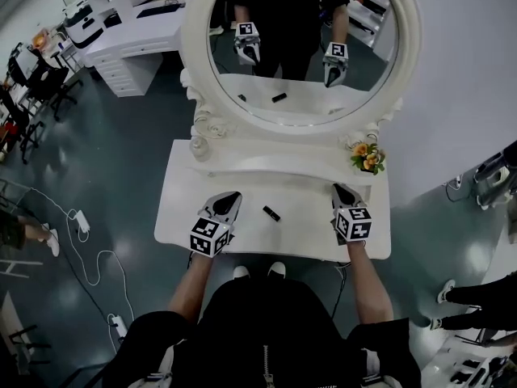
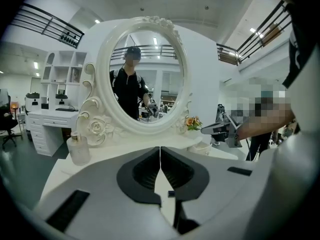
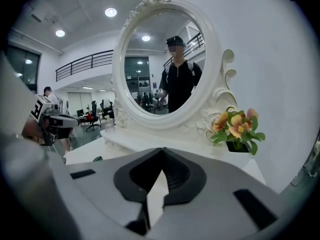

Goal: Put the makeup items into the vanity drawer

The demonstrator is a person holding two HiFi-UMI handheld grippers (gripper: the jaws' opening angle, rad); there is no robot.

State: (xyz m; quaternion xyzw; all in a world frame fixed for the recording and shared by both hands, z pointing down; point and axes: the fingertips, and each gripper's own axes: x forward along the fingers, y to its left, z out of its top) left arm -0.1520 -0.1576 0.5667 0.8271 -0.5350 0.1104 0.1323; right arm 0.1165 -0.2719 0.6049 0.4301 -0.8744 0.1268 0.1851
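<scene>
A small black makeup stick [image 1: 271,212] lies on the white vanity top [image 1: 299,225], between my two grippers. My left gripper [image 1: 231,194] hovers over the left half of the top, jaws shut with nothing in them; its own view shows the tips [image 2: 160,148] touching. My right gripper [image 1: 341,189] hangs over the right half, also shut and empty, with tips [image 3: 161,150] meeting in its view. The stick [image 2: 171,193] shows faintly low between the left jaws' bases. No drawer front is visible.
An oval mirror [image 1: 303,47] in an ornate white frame rises behind the top. A clear bottle [image 1: 199,145] stands at back left and a small flower pot [image 1: 367,158] at back right. Cables and a power strip [image 1: 81,221] lie on the floor to the left.
</scene>
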